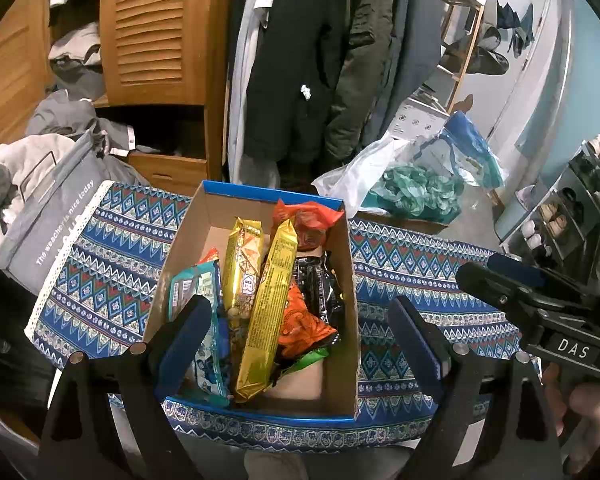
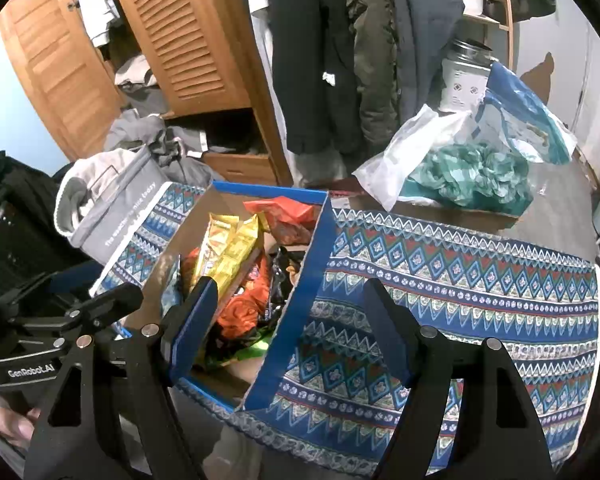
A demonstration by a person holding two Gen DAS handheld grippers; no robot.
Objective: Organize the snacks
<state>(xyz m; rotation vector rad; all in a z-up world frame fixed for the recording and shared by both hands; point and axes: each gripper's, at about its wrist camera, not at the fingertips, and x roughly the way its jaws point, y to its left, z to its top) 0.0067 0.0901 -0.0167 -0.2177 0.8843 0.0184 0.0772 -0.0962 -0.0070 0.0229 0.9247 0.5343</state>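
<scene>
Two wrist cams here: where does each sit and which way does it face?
Left wrist: on the left tool, angled down over the snack box; its own open fingers, the right tool and a hand show.
Right wrist: on the right tool, angled down at the box's right wall and patterned cloth; own open fingers and left tool show.
Shared: box, cloth, wardrobe.

Open cardboard box (image 1: pixel 342 312) on patterned cloth, filled with gold, orange, teal, black snack packets (image 1: pixel 266 312).
</scene>
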